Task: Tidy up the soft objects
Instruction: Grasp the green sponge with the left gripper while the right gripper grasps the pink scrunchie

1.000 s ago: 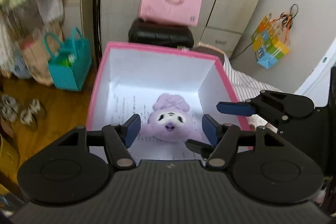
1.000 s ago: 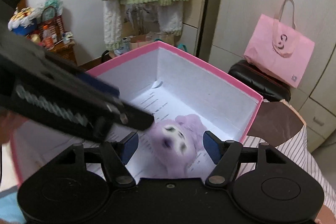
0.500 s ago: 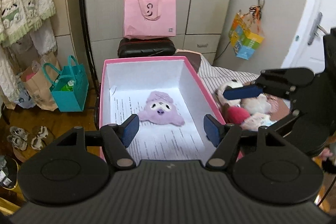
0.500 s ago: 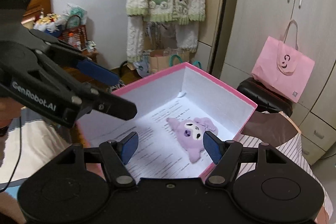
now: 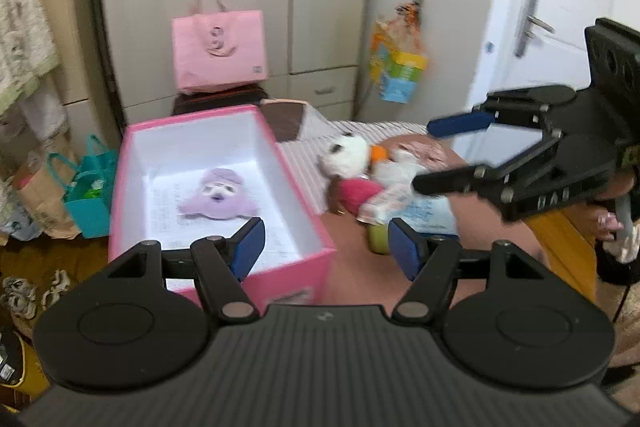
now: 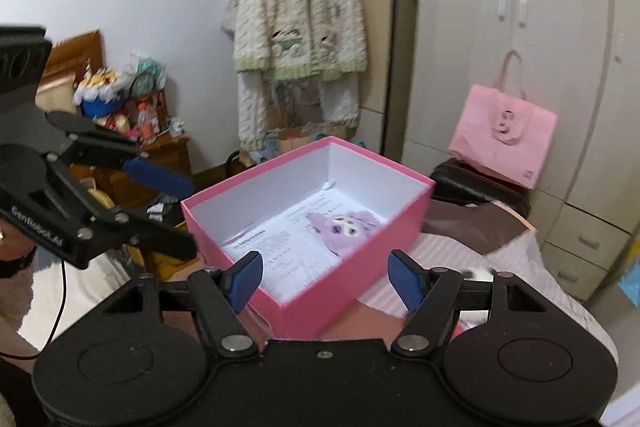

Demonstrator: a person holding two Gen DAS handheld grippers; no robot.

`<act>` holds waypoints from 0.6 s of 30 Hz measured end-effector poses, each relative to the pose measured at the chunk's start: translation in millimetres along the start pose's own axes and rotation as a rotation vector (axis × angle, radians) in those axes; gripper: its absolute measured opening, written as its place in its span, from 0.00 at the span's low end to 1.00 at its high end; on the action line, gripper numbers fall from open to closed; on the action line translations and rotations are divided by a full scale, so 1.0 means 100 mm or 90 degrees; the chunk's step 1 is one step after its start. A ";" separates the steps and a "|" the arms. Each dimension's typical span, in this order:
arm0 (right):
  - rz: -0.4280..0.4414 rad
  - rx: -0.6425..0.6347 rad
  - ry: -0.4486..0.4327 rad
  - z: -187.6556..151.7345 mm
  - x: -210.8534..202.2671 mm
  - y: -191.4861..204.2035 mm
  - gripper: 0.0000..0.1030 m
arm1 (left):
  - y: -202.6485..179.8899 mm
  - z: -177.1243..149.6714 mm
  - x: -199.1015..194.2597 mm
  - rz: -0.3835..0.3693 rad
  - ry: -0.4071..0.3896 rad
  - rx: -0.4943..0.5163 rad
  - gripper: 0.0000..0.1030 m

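Both hand-held grippers empty, 1 plush boxed, pile of soft toys waiting.

Bed [image 5: 400, 131] carries the pink box [image 5: 132, 187], just ahead-left of left hand-held gripper [image 5: 326, 247]; purple plush [image 5: 218, 193] lies flat inside on printed paper, w/ free floor around it. Toy pile, topped by white panda-like plush [image 5: 348, 155], sits ahead-right of the left gripper, under and just beyond right hand-held gripper [image 5: 436, 155]. Both have jaws spread wide, nothing held. Next step, I judge: right one takes a toy from pile. Tip: come down over one plush only, pinch its body mid-bulk not an ear/limb, close gently till it squashes, lift clear of box wall, drop beside purple one.
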State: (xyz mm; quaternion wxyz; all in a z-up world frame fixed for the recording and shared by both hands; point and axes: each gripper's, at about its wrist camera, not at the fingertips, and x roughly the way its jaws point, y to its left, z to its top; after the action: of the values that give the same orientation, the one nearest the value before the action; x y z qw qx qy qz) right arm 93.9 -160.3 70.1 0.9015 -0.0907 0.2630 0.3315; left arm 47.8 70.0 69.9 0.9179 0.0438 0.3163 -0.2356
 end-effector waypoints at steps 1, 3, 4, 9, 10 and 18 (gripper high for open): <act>-0.009 0.007 -0.007 -0.06 -0.08 -0.06 0.72 | -0.07 -0.02 0.03 -0.010 0.005 0.008 0.65; -0.024 0.026 -0.017 -0.20 -0.22 -0.18 0.72 | -0.18 -0.06 0.12 -0.021 0.015 0.017 0.65; -0.029 0.037 -0.019 -0.27 -0.27 -0.24 0.72 | -0.24 -0.07 0.17 -0.024 0.021 0.025 0.65; -0.046 0.091 -0.014 -0.64 -0.33 -0.54 0.73 | -0.46 -0.17 0.48 -0.038 0.037 0.046 0.65; -0.046 0.102 -0.012 -0.71 -0.31 -0.60 0.73 | -0.50 -0.19 0.54 -0.041 0.037 0.047 0.65; -0.056 0.158 -0.015 -1.11 -0.12 -1.00 0.73 | -0.80 -0.27 0.96 -0.001 0.013 0.079 0.65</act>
State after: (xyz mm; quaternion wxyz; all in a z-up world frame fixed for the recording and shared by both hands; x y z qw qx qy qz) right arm 104.6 -280.5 -18.4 0.9225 0.0137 0.2873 0.2575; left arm 62.2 -33.8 -3.4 0.9100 0.1025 0.3102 -0.2553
